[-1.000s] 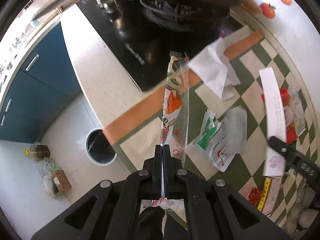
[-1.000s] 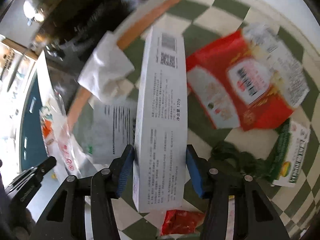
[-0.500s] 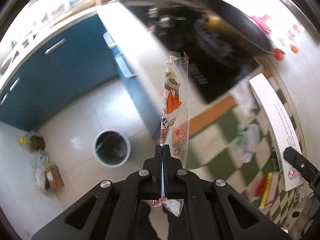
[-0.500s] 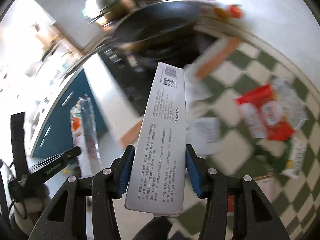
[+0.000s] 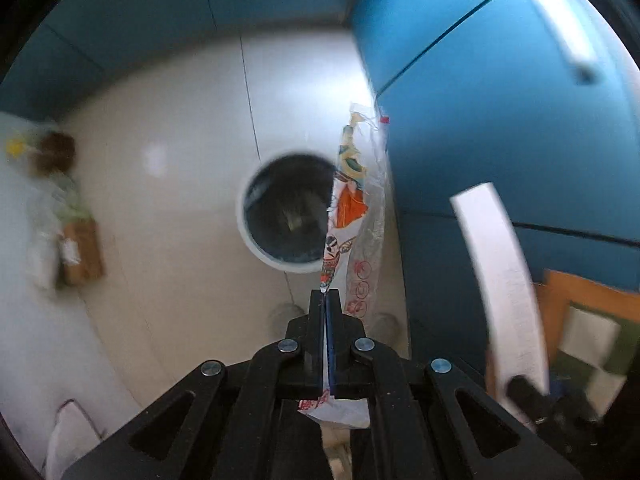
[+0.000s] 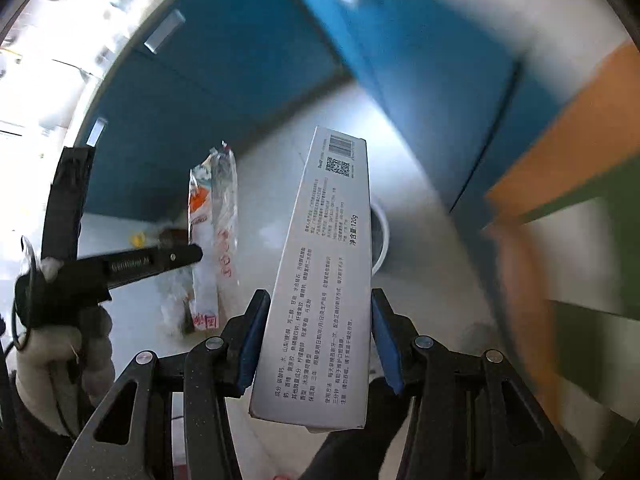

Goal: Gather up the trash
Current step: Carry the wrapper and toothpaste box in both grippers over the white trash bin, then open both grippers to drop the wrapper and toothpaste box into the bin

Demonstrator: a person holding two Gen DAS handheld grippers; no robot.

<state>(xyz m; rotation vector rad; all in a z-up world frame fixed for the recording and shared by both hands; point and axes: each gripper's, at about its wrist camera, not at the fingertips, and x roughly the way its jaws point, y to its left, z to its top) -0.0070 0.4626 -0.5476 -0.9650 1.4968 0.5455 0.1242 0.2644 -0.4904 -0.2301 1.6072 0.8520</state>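
Note:
My left gripper [image 5: 326, 300] is shut on a long clear snack wrapper [image 5: 356, 208] with orange and green print, held upright above the floor. A round white-rimmed trash bin [image 5: 284, 216] with a dark liner stands on the floor just behind the wrapper. My right gripper [image 6: 316, 320] is shut on a long white toothpaste box [image 6: 324, 272], which also shows blurred in the left wrist view [image 5: 500, 272]. The bin's rim [image 6: 380, 236] peeks out behind the box. The left gripper [image 6: 192, 254] and wrapper [image 6: 214, 232] show at the left of the right wrist view.
Blue cabinet fronts [image 5: 500, 100] rise to the right of the bin and along the back [image 6: 208, 92]. The checkered cloth with an orange border [image 6: 568, 148] hangs at the counter edge on the right. A cardboard box and bags [image 5: 76, 248] lie on the pale floor at left.
Both grippers have swung away from the counter and down over the floor, carrying the wrapper and the box. The trash bin is now larger and nearly under the wrapper.

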